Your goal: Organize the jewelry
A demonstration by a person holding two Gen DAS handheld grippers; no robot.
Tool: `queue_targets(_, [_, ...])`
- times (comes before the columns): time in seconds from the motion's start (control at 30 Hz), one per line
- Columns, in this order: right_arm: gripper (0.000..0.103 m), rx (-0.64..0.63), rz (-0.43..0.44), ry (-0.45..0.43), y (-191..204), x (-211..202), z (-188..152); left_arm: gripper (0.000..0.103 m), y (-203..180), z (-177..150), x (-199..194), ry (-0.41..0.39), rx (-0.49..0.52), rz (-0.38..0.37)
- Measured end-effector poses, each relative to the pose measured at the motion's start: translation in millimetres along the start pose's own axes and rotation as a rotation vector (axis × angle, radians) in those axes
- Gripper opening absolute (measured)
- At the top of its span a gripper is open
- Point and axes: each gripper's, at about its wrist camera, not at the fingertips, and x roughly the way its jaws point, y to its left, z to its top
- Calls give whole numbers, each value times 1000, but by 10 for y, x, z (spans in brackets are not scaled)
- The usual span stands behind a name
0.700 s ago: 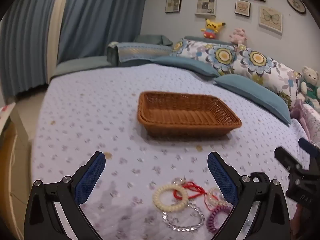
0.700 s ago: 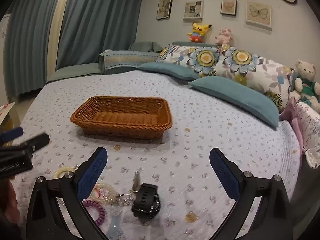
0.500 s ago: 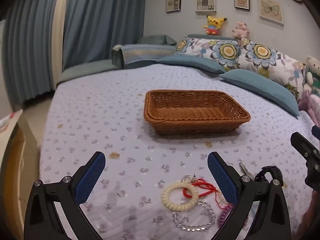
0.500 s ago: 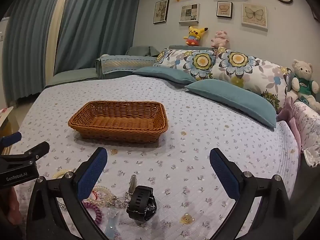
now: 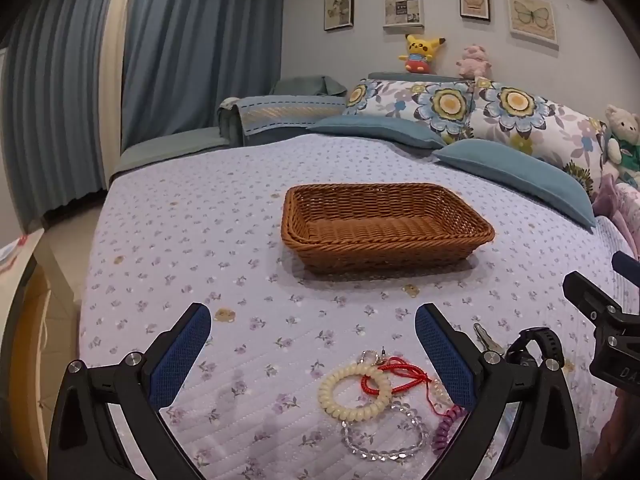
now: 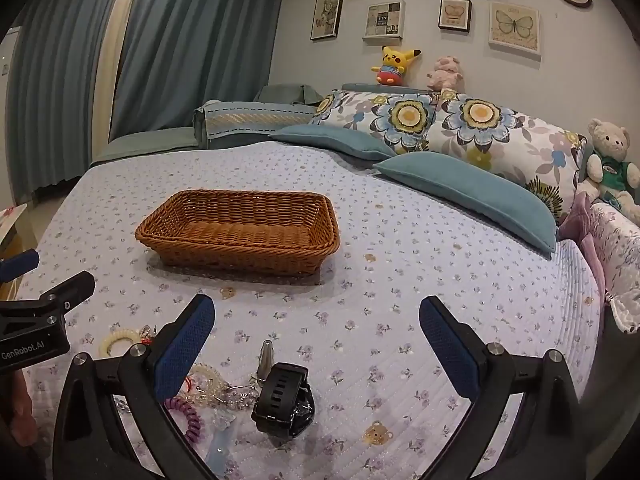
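A pile of jewelry lies on the bed's near edge. In the left wrist view I see a cream coil bracelet, a red cord, a clear bead bracelet, a purple coil tie and a black watch. The right wrist view shows the black watch, a purple coil tie and the cream bracelet. An empty brown wicker basket sits mid-bed. My left gripper and right gripper are both open and empty, above the pile.
Blue and floral pillows line the headboard side, with a teddy bear at the right. A folded blanket lies at the far end. The bed edge and a wooden side table are at the left.
Both grippers have tilted up and drawn back a little, so the basket and jewelry sit slightly farther and more centred. Both stay open. Nothing on the bed has moved.
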Motion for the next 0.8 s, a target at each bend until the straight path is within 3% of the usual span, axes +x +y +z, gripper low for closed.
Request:
queue_targets(0.03, [103,1,2,2,-6,6,-4,102,431,115,179,14,-9,-41])
queue_targets(0.1, [103,4,4,8,-19,20,-23,102,489,142,178,16,-11,-50])
queue_targets(0.8, [103,0,13,32,9,89,-59,102,540,164,122,23,9,-61])
